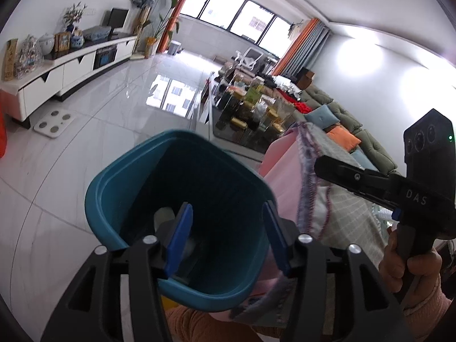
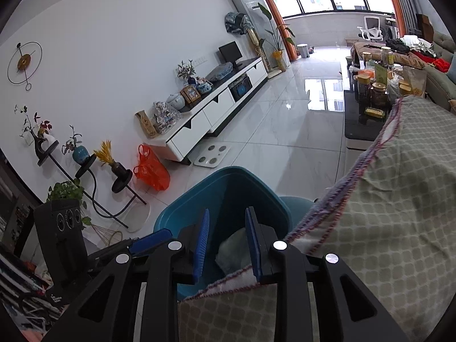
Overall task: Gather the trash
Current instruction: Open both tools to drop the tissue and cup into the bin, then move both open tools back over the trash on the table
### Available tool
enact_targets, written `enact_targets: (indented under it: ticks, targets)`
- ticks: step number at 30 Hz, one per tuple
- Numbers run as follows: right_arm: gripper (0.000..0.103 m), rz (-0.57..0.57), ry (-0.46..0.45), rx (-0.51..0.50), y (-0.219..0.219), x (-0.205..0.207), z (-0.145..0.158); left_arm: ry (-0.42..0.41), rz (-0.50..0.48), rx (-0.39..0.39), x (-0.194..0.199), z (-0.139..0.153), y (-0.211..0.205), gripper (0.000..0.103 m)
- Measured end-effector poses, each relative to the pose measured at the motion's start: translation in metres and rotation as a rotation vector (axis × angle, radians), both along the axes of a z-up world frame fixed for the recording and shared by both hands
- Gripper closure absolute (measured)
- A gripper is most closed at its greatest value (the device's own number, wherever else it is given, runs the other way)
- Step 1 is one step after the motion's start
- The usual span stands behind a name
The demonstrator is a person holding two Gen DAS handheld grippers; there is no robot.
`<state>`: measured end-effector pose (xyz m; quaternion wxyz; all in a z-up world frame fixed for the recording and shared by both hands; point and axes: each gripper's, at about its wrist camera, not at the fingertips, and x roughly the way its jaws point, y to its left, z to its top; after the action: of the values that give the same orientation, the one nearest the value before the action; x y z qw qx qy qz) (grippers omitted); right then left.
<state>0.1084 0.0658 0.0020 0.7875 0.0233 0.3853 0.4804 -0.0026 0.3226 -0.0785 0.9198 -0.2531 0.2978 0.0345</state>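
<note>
A teal bin (image 1: 136,188) stands on the floor beside a cloth-covered table, right under both grippers. My left gripper (image 1: 228,238) hangs open over its mouth, blue pads wide apart with nothing between them. Pale crumpled trash (image 1: 164,215) lies inside the bin. In the right wrist view the bin (image 2: 228,188) sits just ahead, and my right gripper (image 2: 226,245) is open above its near rim. Pale trash (image 2: 233,249) lies loose in the bin beyond the pads. A hand holds the right gripper (image 1: 336,171) at the right; the left gripper (image 2: 151,239) shows low at the left.
A checked cloth with a purple fringe (image 2: 399,199) covers the table at the right and touches the bin. A glass coffee table with jars (image 2: 370,91), a white TV cabinet (image 2: 213,114), an orange plastic bag (image 2: 151,168) and a floor scale (image 2: 212,154) stand on the tiled floor.
</note>
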Motion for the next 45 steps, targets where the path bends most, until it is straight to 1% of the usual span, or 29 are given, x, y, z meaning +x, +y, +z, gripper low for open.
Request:
enact_targets:
  ticks: [3,5,9,11,13,17,19,23,27,31,36,41,45]
  targets:
    - [0.076,-0.005,-0.027,0.018,-0.015,-0.006,0.01,-0.049,-0.023,0.027,-0.004,0.014,-0.01,0.04]
    - [0.072,-0.004,-0.045,0.028,-0.023,-0.011,0.015,-0.081,-0.043,0.042,-0.006,0.023,-0.018,0.036]
    - [0.067,-0.03,-0.111,0.055,-0.053,-0.026,0.032,-0.16,-0.107,0.07,-0.012,0.042,-0.044,0.028]
    - [0.061,-0.045,-0.147,0.061,-0.07,-0.034,0.038,-0.193,-0.154,0.08,-0.013,0.05,-0.062,0.026]
    - [0.059,-0.074,-0.175,0.067,-0.09,-0.041,0.044,-0.215,-0.202,0.082,-0.013,0.053,-0.076,0.024]
    - [0.057,-0.142,-0.219,0.078,-0.134,-0.054,0.052,-0.237,-0.315,0.081,-0.006,0.056,-0.114,0.023]
    - [0.056,-0.184,-0.242,0.07,-0.156,-0.059,0.054,-0.24,-0.377,0.072,-0.001,0.057,-0.134,0.023]
    - [0.051,-0.275,-0.259,0.055,-0.198,-0.066,0.055,-0.236,-0.491,0.05,0.007,0.052,-0.175,0.023]
    - [0.05,-0.398,-0.269,0.028,-0.243,-0.071,0.052,-0.224,-0.577,0.04,0.014,0.046,-0.211,0.023]
    - [0.048,-0.502,-0.277,-0.005,-0.288,-0.075,0.042,-0.207,-0.657,0.025,0.019,0.039,-0.241,0.023]
    - [0.045,-0.608,-0.296,-0.053,-0.327,-0.081,0.032,-0.186,-0.758,0.006,0.026,0.032,-0.275,0.023]
    - [0.044,-0.704,-0.274,-0.083,-0.367,-0.079,0.022,-0.161,-0.896,-0.021,0.02,0.023,-0.31,0.023]
    - [0.041,-0.72,-0.263,-0.148,-0.378,-0.081,0.009,-0.124,-1.003,-0.044,0.018,0.016,-0.338,0.023]
